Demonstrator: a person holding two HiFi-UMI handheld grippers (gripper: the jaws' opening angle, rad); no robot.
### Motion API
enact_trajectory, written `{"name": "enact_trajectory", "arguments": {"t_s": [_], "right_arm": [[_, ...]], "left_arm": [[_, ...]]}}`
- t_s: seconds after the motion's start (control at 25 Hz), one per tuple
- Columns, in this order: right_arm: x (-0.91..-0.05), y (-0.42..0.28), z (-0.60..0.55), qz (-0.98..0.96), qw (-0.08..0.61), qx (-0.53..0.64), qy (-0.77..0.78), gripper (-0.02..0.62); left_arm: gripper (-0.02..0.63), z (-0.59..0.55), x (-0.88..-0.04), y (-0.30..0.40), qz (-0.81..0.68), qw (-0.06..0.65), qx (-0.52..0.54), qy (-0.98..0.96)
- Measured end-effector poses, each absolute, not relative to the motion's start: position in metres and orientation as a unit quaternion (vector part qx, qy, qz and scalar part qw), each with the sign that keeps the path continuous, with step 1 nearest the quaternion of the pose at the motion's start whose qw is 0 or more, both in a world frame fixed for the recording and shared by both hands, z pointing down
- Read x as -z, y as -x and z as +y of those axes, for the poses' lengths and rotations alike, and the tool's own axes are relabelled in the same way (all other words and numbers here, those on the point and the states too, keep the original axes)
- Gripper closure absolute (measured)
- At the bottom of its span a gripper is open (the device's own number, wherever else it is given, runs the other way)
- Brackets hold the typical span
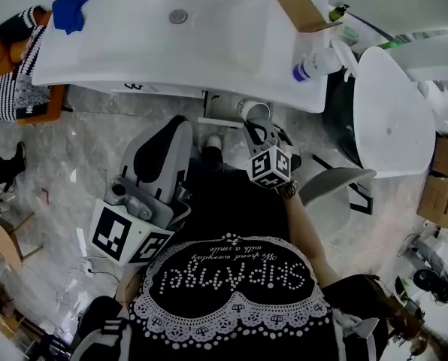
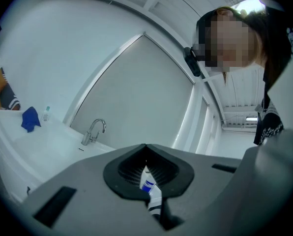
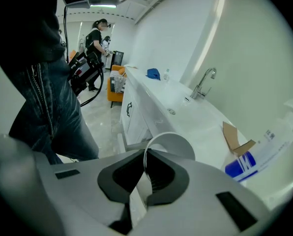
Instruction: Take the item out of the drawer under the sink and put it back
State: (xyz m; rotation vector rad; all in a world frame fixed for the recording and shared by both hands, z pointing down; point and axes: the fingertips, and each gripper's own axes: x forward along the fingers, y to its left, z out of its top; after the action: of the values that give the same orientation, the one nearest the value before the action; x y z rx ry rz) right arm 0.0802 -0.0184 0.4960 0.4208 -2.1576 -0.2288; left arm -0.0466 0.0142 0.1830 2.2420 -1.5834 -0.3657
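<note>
White sink counter (image 1: 134, 43), one spray bottle (image 1: 318, 65), right gripper (image 3: 145, 166) fingers pinching one white cup (image 3: 178, 144), left gripper (image 2: 146, 150) fingers pressed together

Open floor (image 1: 74, 149) at left, passable. Ahead, counter (image 1: 134, 59) edge stands just beyond the cup (image 1: 255, 111) pinched in the right gripper (image 1: 257, 128). Right side crowded (1 white rounded fixture (image 1: 393, 111), grey seat (image 1: 337, 186)).
</note>
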Motion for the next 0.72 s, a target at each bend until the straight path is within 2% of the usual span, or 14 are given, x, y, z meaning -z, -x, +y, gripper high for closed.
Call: {"name": "enact_trajectory", "arguments": {"t_s": [0.72], "right_arm": [[-0.448,-0.081,-0.021,-0.903,0.371,0.036,-0.214,0.569]], "left_arm": [[0.601,0.013,-0.182,0.045,-0.564,0.169,0.119,-0.800]]}}
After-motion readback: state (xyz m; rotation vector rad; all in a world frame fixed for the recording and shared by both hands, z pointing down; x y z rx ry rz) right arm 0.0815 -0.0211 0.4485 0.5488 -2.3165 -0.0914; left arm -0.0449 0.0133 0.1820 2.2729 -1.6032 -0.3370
